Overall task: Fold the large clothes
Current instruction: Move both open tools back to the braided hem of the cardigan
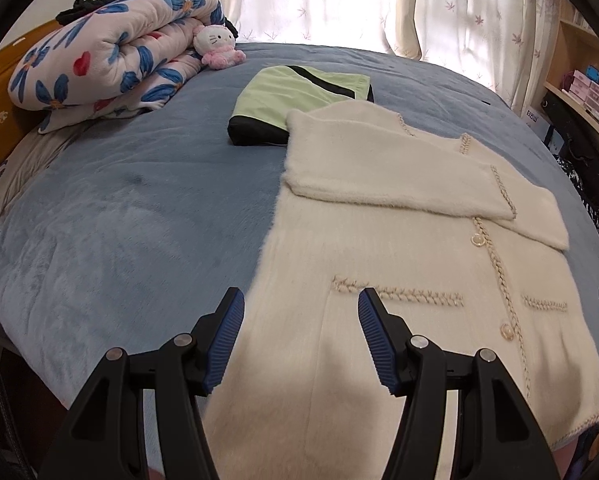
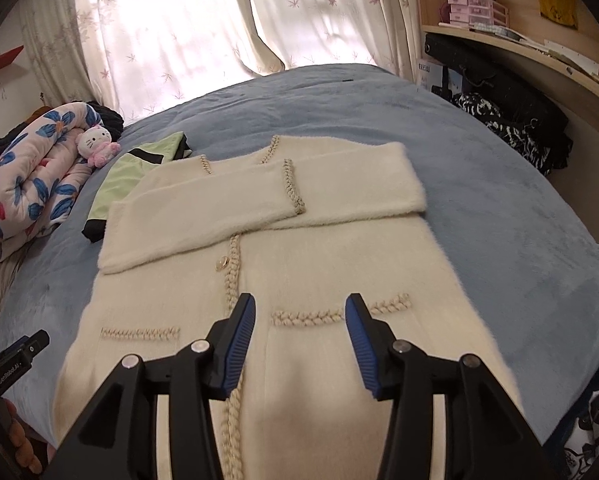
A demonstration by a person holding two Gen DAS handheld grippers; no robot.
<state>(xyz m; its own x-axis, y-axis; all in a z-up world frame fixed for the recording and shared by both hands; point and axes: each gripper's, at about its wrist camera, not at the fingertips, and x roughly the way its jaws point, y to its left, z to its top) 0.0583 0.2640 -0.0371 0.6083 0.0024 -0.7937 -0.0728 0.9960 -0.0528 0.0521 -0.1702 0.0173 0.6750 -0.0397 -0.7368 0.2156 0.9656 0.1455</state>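
Note:
A cream fuzzy cardigan with braided trim and pearl buttons lies flat on the blue bed, both sleeves folded across its chest. It also shows in the right wrist view. My left gripper is open and empty above the cardigan's lower left edge. My right gripper is open and empty above the lower front, over the right pocket trim. The left gripper's body shows at the left edge of the right wrist view.
A folded green and black garment lies just beyond the cardigan's collar. A rolled floral quilt with a plush cat sits at the bed's far left. Curtains hang behind. Shelves and dark bags stand to the right.

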